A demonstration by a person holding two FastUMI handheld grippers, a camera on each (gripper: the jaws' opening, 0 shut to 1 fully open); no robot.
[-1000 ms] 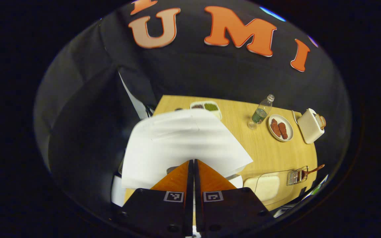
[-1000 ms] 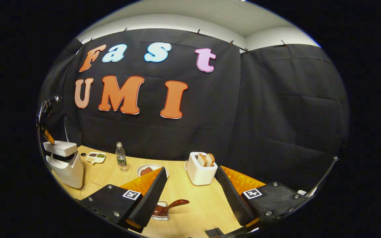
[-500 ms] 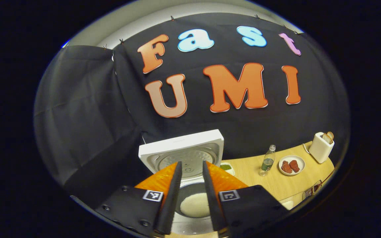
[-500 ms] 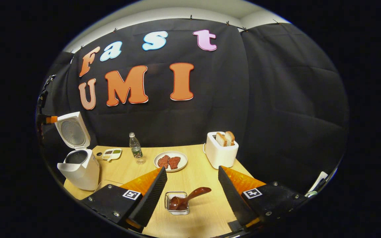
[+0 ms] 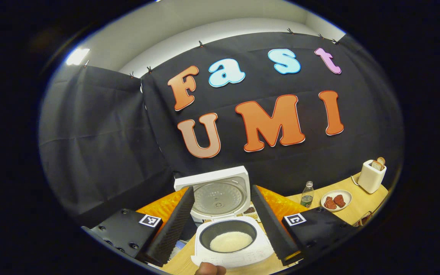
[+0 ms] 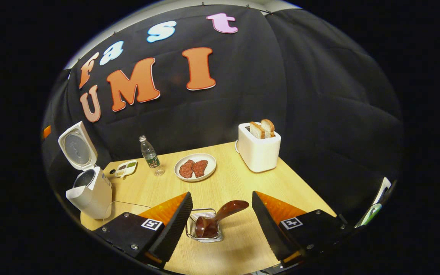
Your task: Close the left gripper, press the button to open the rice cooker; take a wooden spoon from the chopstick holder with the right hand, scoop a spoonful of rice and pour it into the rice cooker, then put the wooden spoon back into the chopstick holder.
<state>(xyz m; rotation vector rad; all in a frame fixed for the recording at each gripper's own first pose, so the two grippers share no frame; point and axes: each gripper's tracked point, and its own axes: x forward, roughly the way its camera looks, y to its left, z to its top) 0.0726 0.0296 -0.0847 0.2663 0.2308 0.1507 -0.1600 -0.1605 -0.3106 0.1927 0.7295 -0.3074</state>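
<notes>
Your rice cooker (image 5: 229, 240) stands lid-up, so both grippers' jaws are apart, the right gripper (image 6: 220, 225) lined up on the wooden spoon (image 6: 216, 219).

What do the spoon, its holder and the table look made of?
Spoon: dark glossy wood, judging by its brown sheen, perhaps lacquered. Holder: thin bright metal wire, a see-through basket. Table: pale wood or wood-look laminate, with fine straight grain and a matte finish.

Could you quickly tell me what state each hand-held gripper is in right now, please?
Left hand-held gripper: open, holding nothing, in front of the open rice cooker.
Right hand-held gripper: open, holding nothing, aimed at the wooden spoon.
</notes>
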